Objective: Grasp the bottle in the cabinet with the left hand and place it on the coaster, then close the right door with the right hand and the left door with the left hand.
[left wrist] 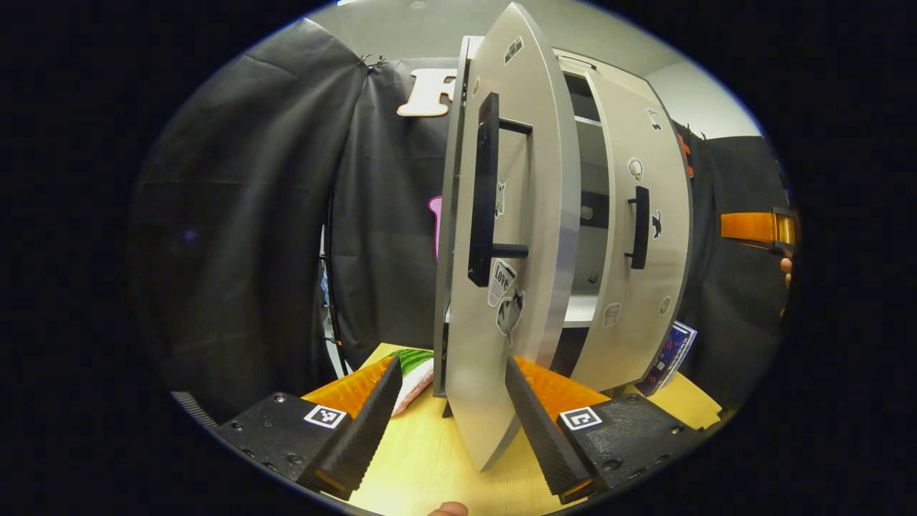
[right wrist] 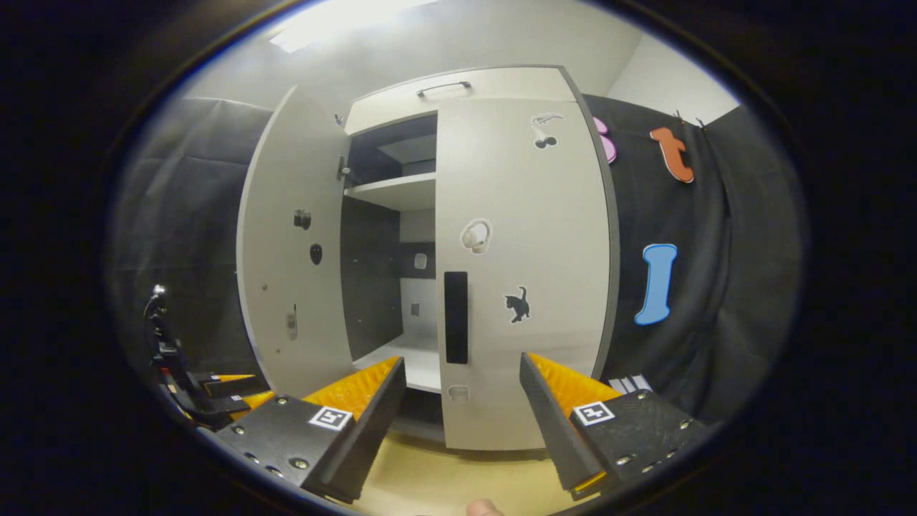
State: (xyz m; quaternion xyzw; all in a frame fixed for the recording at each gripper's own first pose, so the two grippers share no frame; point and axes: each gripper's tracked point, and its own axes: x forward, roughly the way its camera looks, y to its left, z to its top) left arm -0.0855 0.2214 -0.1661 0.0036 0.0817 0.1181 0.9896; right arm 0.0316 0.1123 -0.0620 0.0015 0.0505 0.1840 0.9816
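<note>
The left tool (left wrist: 450, 416), black with orange ribbed fingers, stands spread apart right in front of the pale grey left cabinet door (left wrist: 512, 236), whose lower edge hangs between its fingers without either one pressing on it. That door stands ajar, its long black bar handle (left wrist: 486, 190) facing the camera. Beyond it, the pale grey right cabinet door (right wrist: 523, 272) is nearly shut, with its own black handle (right wrist: 455, 317) and a small black cat sticker (right wrist: 517, 304). The right tool (right wrist: 462, 412) also gapes wide, holding nothing, a little back from that door over the yellow wooden surface (right wrist: 444, 480). Through the gap the white lower shelf (right wrist: 401, 358) lies bare. A green-and-white striped mat (left wrist: 414, 373) peeks out behind the left door; I cannot tell where the bottle is.
</note>
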